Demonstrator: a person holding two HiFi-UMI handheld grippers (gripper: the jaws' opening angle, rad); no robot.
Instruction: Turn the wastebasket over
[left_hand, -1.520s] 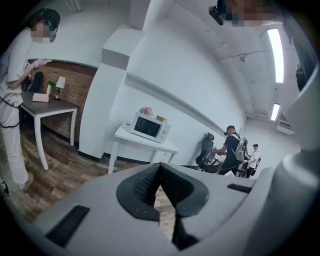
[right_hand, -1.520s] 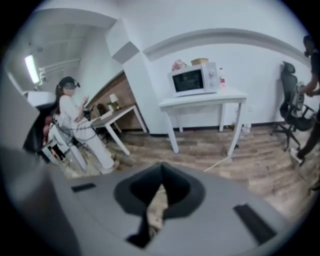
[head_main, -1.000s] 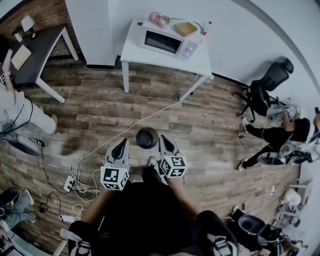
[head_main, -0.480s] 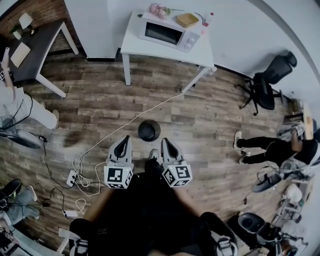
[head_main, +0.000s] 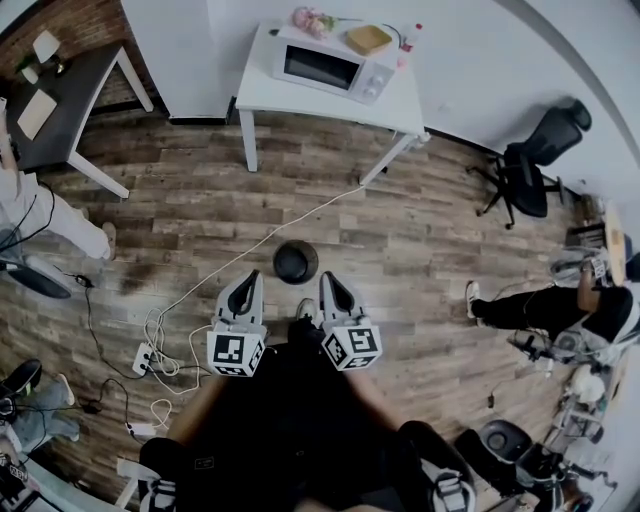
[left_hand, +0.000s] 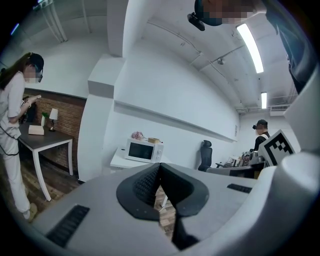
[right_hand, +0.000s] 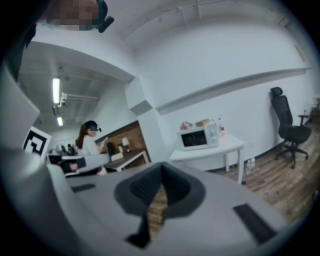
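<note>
Dark round wastebasket (head_main: 295, 262) on plank floor, just ahead of and between left gripper (head_main: 248, 280) and right gripper (head_main: 326, 280), both clamped tight on nothing. White cable (head_main: 262, 243) trailing past its left side; white table (head_main: 400, 105) with microwave (head_main: 322, 68) beyond. Unmoved since a second ago.

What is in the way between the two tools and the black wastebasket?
Nothing visible. Only bare wooden floor lies between the round black wastebasket and the shut left tool and right tool. A thin white cable runs past the basket's left, apart from it.
</note>
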